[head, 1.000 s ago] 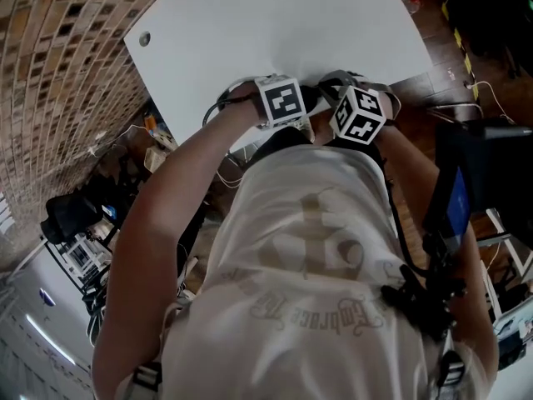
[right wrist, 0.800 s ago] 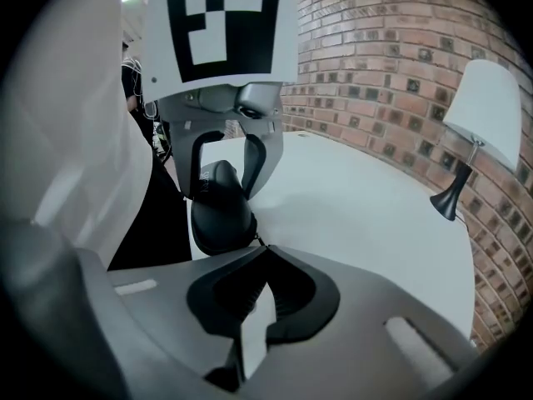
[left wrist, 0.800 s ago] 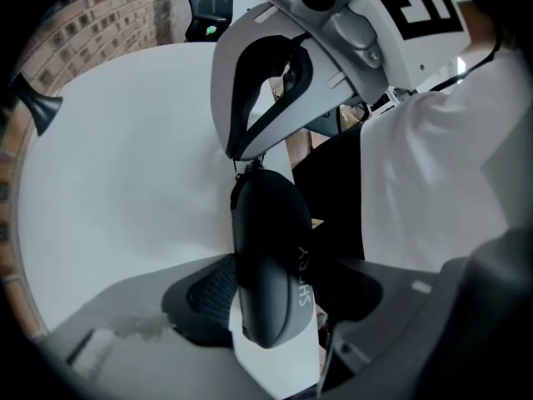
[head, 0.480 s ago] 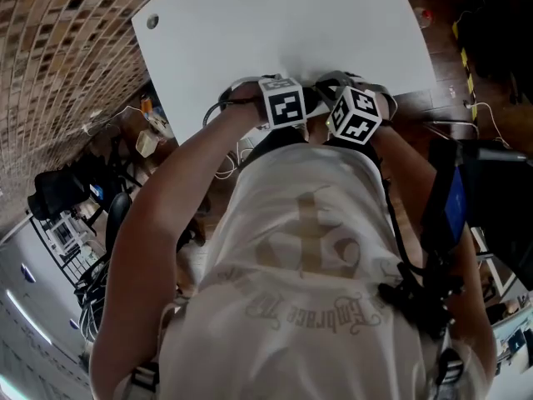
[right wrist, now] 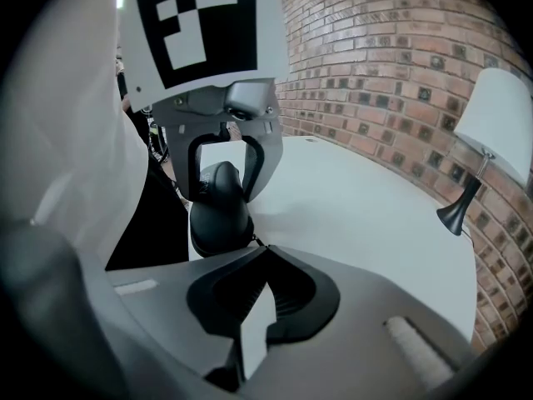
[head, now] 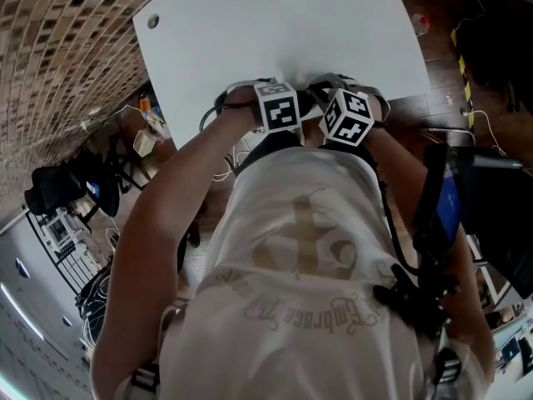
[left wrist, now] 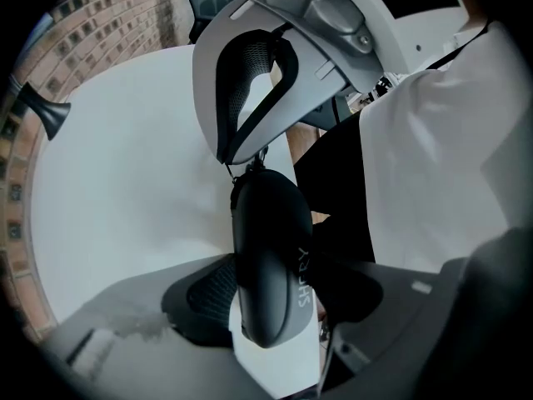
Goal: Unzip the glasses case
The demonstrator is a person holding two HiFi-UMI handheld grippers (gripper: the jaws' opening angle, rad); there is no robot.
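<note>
In the left gripper view a black glasses case (left wrist: pixel 266 257) stands on end at the near edge of the white table (left wrist: pixel 125 190). My left gripper (left wrist: pixel 275 283) is shut on its sides with the jaws wide. My right gripper (left wrist: pixel 232 158) comes in from above, and its tips are pinched on the zipper pull (left wrist: pixel 247 170) at the case's top end. The right gripper view shows my right gripper (right wrist: pixel 262 252) shut just in front of the case (right wrist: pixel 218 215), with my left gripper (right wrist: pixel 223 192) clamping it. In the head view only the marker cubes (head: pixel 279 107) (head: pixel 347 117) show; the case is hidden.
A person's white shirt (head: pixel 308 257) fills the head view's lower half, close behind the grippers. The table (head: pixel 275 23) stretches away with a small hole (head: pixel 152 22) at its far corner. A lamp (right wrist: pixel 491 132) stands by the brick wall (right wrist: pixel 391 65).
Both grippers have stayed at the table's near edge. The right gripper's cube has tilted slightly.
</note>
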